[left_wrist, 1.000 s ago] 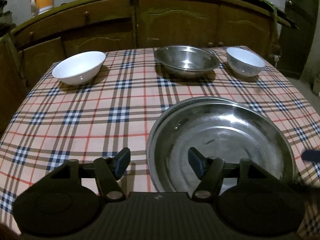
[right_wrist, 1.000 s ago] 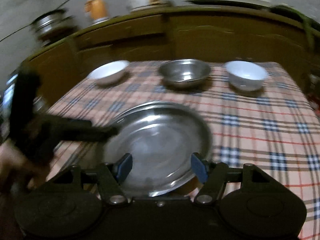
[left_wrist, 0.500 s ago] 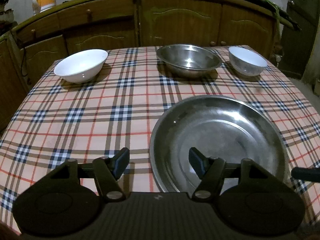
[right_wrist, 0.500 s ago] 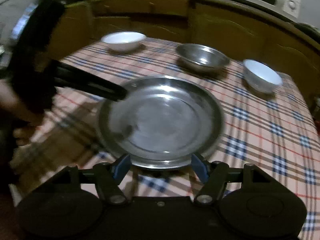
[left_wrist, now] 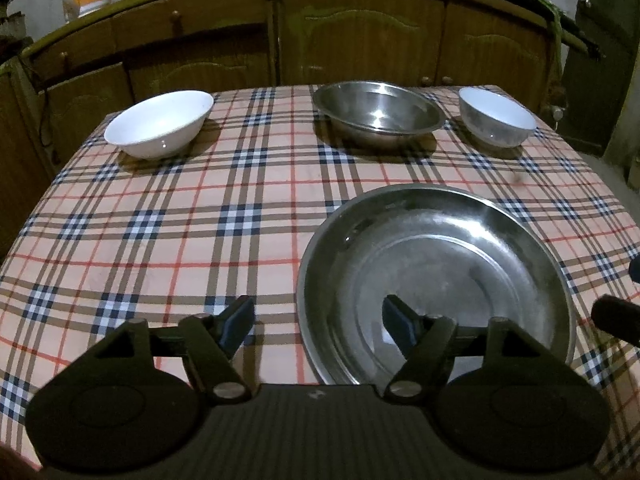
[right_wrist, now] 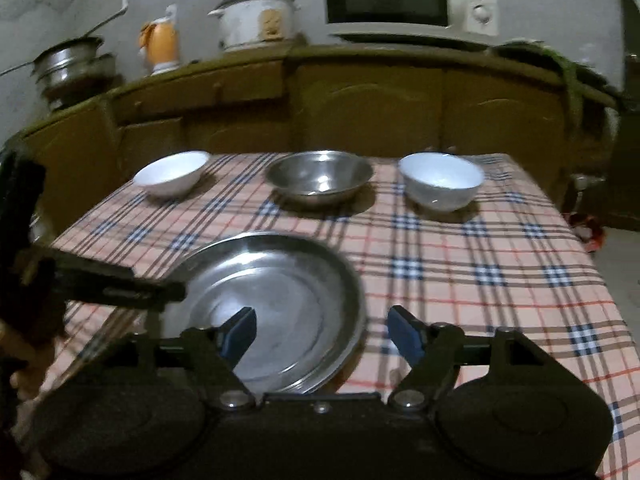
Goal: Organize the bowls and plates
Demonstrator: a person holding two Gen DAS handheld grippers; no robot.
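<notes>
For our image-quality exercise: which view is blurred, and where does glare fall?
Right wrist view: smeared overall, worst on the other hand-held gripper at left. Left wrist view: sharp; glare streaks the large steel plate and steel bowl; edges bow with fisheye distortion.

Left gripper (left_wrist: 316,322) jaws just opening, straddling near rim of steel plate (left_wrist: 436,280) at 5 o'clock, gripping nothing. Far row: white bowl (left_wrist: 160,124), steel bowl (left_wrist: 378,114), small white bowl (left_wrist: 496,122).
</notes>
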